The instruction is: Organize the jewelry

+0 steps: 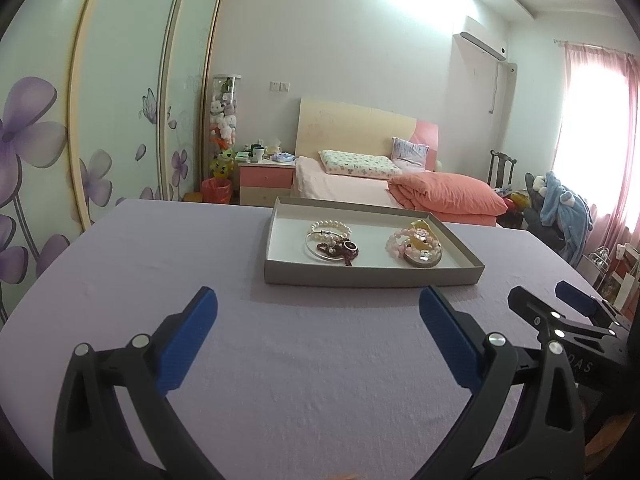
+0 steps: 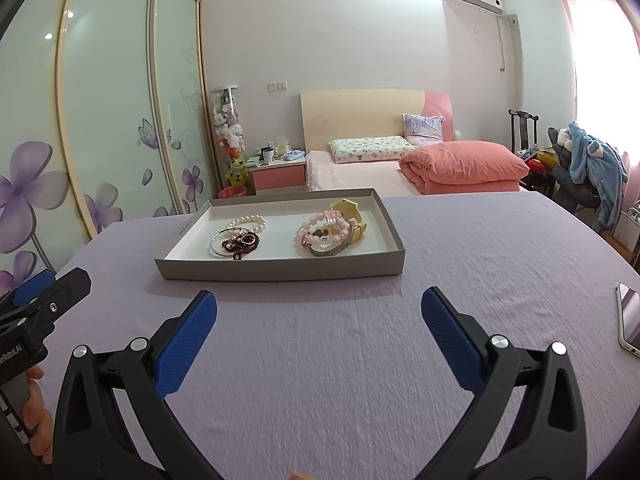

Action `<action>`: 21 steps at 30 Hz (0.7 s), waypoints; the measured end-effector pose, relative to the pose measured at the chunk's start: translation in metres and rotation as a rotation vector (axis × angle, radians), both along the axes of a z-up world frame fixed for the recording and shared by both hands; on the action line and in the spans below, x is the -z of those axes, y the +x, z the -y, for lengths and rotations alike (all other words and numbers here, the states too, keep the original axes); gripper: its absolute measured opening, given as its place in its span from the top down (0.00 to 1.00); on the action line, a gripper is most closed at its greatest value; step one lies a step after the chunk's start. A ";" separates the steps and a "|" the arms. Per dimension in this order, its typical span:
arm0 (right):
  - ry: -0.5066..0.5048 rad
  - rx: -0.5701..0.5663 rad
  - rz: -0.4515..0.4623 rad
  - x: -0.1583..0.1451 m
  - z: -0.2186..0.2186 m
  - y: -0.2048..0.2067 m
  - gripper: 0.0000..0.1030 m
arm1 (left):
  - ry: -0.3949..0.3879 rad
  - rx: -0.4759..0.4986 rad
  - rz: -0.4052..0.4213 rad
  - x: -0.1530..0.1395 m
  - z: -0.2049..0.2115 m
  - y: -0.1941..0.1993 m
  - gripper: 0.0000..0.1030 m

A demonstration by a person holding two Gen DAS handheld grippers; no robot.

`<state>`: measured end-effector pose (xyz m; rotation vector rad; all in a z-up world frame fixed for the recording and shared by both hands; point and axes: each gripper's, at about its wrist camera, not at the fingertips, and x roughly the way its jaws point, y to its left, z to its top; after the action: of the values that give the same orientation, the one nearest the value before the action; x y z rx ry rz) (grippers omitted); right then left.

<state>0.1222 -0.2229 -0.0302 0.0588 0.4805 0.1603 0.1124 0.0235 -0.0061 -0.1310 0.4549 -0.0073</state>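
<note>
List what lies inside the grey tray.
Inside the grey tray: a pearl bracelet, silver bangle and dark beads in one pile; pink bead bracelets over a yellow piece. Whatever lies beneath either pile is hidden.

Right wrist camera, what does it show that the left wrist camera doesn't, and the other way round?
Only the right wrist view shows a white-edged phone lying on the lilac tablecloth, plus a hand gripping the left gripper's handle. Only the left wrist view shows the open right gripper from the side. Both share the shallow grey cardboard tray holding a white pearl bracelet and a pink bead bracelet, with both grippers open and empty.
</note>
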 end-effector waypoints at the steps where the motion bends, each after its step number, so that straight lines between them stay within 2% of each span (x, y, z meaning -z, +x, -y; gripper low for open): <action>1: 0.001 0.000 0.000 -0.001 -0.001 0.001 0.02 | 0.000 0.002 0.001 0.000 0.000 0.001 0.04; 21: 0.001 -0.010 0.004 -0.008 -0.007 0.002 0.02 | -0.005 0.016 -0.006 -0.001 0.001 0.004 0.04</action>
<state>0.1247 -0.2161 -0.0222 0.0567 0.4771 0.1701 0.1164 0.0225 -0.0053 -0.1327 0.4614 -0.0234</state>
